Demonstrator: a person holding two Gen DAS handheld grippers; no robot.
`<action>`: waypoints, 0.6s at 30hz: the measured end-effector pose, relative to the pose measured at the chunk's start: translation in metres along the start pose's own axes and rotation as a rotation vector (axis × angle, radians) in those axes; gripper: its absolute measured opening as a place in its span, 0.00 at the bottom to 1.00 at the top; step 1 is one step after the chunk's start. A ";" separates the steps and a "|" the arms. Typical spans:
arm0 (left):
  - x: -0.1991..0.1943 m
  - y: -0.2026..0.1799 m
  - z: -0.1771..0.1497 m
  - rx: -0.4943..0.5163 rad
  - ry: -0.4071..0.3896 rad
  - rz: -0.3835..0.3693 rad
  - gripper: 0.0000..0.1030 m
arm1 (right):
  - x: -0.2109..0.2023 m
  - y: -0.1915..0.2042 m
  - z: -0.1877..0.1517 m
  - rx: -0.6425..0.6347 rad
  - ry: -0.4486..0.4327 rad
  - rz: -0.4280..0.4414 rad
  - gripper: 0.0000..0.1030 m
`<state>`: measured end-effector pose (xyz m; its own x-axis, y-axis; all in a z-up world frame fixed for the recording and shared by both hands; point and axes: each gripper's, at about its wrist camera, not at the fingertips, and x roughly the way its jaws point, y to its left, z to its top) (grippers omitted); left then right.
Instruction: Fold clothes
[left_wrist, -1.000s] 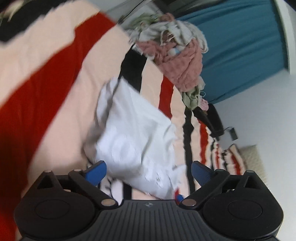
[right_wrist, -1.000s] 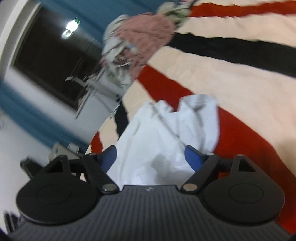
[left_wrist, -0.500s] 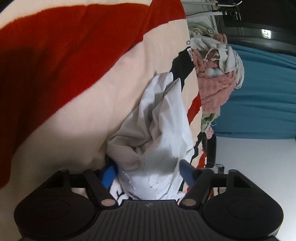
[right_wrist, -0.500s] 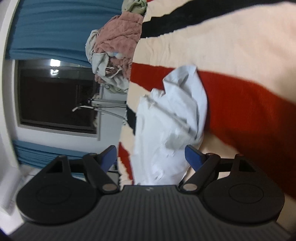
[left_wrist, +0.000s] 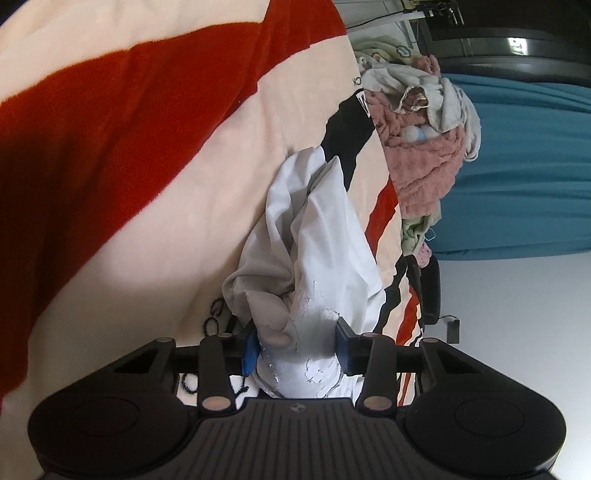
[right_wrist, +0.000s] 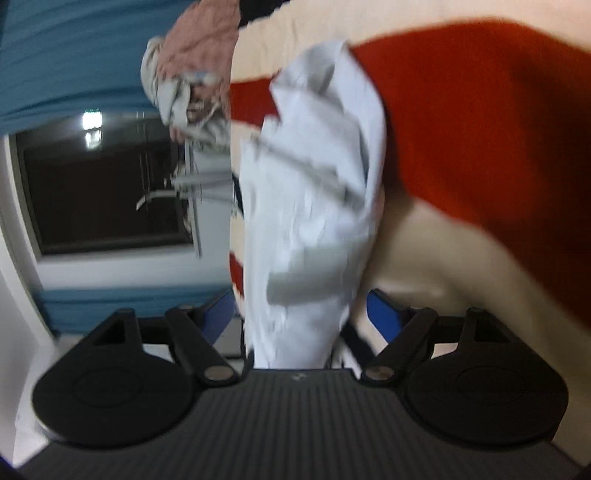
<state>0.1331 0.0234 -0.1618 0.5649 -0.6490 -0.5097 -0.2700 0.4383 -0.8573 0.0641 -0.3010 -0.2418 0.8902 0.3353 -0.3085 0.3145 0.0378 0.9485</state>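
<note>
In the left wrist view, the left gripper (left_wrist: 297, 349) has its blue fingers (left_wrist: 249, 347) drawn in against a bunched end of the white garment (left_wrist: 317, 236), pinching a wad of cloth between them. From that pinch the garment runs straight ahead, its long axis in line with the fingers, crumpled and heaped rather than flat, and it ends on the striped bed cover (left_wrist: 129, 122).

The right gripper (right_wrist: 301, 314) stands over the same garment (right_wrist: 314, 177) with its fingers (right_wrist: 382, 314) spread; the cloth passes through the gap between them, and the blurred picture shows no pad pressed on it. Here too the garment stretches ahead along the fingers' line.

Both grippers are rolled on their sides, so the bed rises like a wall in each view. The left one is judged the closer, already on the cloth; the right one would need to close on it.

Farther off, a heap of clothes (left_wrist: 424, 147) sits on the bed before a blue curtain (left_wrist: 524, 166).
</note>
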 end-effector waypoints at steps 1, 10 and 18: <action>0.000 0.001 0.000 0.000 0.001 -0.003 0.41 | 0.002 0.002 0.002 -0.023 -0.027 -0.014 0.72; -0.008 -0.003 -0.006 0.040 0.000 -0.013 0.40 | -0.001 0.008 0.004 -0.139 -0.087 -0.075 0.26; -0.047 -0.037 -0.033 0.067 0.041 -0.096 0.39 | -0.066 0.041 -0.013 -0.246 -0.160 0.015 0.23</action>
<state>0.0907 0.0177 -0.1087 0.5527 -0.7144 -0.4292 -0.1629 0.4124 -0.8963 0.0142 -0.3092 -0.1819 0.9409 0.1858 -0.2832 0.2289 0.2677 0.9359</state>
